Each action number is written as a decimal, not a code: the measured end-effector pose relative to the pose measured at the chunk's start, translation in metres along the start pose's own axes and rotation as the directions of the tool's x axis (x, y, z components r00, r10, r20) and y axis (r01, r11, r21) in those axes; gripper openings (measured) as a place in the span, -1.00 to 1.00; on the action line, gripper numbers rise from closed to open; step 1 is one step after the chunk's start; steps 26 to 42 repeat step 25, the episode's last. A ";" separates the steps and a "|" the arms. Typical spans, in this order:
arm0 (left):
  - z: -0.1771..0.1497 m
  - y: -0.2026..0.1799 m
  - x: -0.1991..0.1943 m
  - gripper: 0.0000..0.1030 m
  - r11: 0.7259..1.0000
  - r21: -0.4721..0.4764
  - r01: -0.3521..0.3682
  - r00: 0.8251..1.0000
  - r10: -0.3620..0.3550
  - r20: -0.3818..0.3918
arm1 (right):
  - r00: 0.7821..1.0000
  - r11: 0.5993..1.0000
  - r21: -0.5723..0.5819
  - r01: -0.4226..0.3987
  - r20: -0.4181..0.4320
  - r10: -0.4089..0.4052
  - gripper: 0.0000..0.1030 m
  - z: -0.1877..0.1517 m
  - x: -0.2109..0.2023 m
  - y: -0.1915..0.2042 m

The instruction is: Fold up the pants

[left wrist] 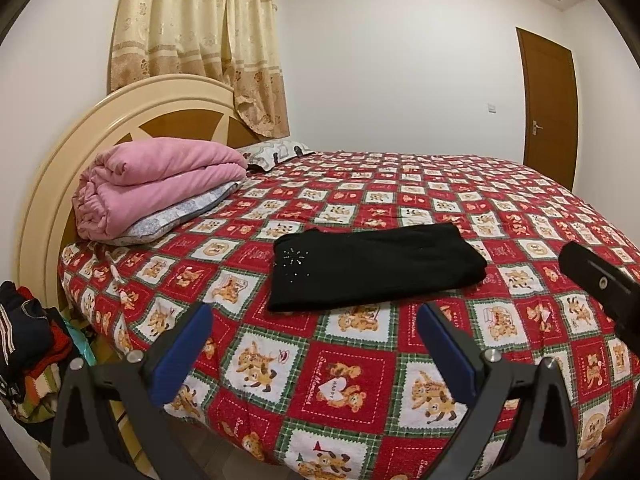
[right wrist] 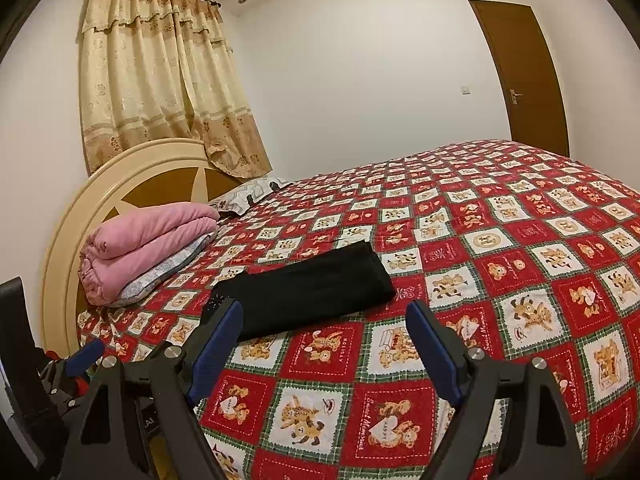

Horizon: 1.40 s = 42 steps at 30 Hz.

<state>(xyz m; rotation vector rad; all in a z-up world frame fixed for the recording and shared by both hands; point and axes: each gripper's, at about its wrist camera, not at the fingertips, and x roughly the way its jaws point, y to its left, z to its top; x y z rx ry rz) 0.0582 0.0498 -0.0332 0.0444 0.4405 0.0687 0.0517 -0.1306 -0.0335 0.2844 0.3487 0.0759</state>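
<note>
The black pants point(left wrist: 376, 266) lie folded into a flat rectangle on the bed point(left wrist: 540, 208), ahead of me. My left claw point(left wrist: 314, 344) and right claw point(right wrist: 324, 340) both hang spread apart, gripping nothing. The folding looks finished; at most a final smoothing remains.

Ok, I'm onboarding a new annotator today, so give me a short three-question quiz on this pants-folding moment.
1. True or false: the black pants lie folded on the bedspread.
2. Which tongs hold the pants? A) left tongs B) right tongs C) neither
3. What rests on the grey pillow by the headboard?

Key
1. True: a compact flat rectangle.
2. C: both stand open, short of the pants.
3. A folded pink blanket.
</note>
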 end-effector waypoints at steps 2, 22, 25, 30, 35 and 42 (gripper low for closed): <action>0.000 0.000 0.000 1.00 1.000 0.002 -0.003 1.000 0.003 0.004 | 1.000 1.000 0.002 0.000 0.002 0.000 0.65 0.000 0.000 0.000; 0.002 0.002 0.003 1.00 1.000 -0.008 -0.002 1.000 0.002 -0.014 | 1.000 1.000 0.007 0.004 0.000 -0.004 0.65 -0.001 0.000 -0.004; 0.002 0.000 0.003 1.00 1.000 0.008 -0.011 1.000 0.011 -0.012 | 1.000 1.000 0.009 0.006 0.001 -0.006 0.65 0.000 0.000 -0.004; 0.002 0.000 0.003 1.00 1.000 0.008 -0.011 1.000 0.011 -0.012 | 1.000 1.000 0.009 0.006 0.001 -0.006 0.65 0.000 0.000 -0.004; 0.002 0.000 0.003 1.00 1.000 0.008 -0.011 1.000 0.011 -0.012 | 1.000 1.000 0.009 0.006 0.001 -0.006 0.65 0.000 0.000 -0.004; 0.002 0.000 0.003 1.00 1.000 0.008 -0.011 1.000 0.011 -0.012 | 1.000 1.000 0.009 0.006 0.001 -0.006 0.65 0.000 0.000 -0.004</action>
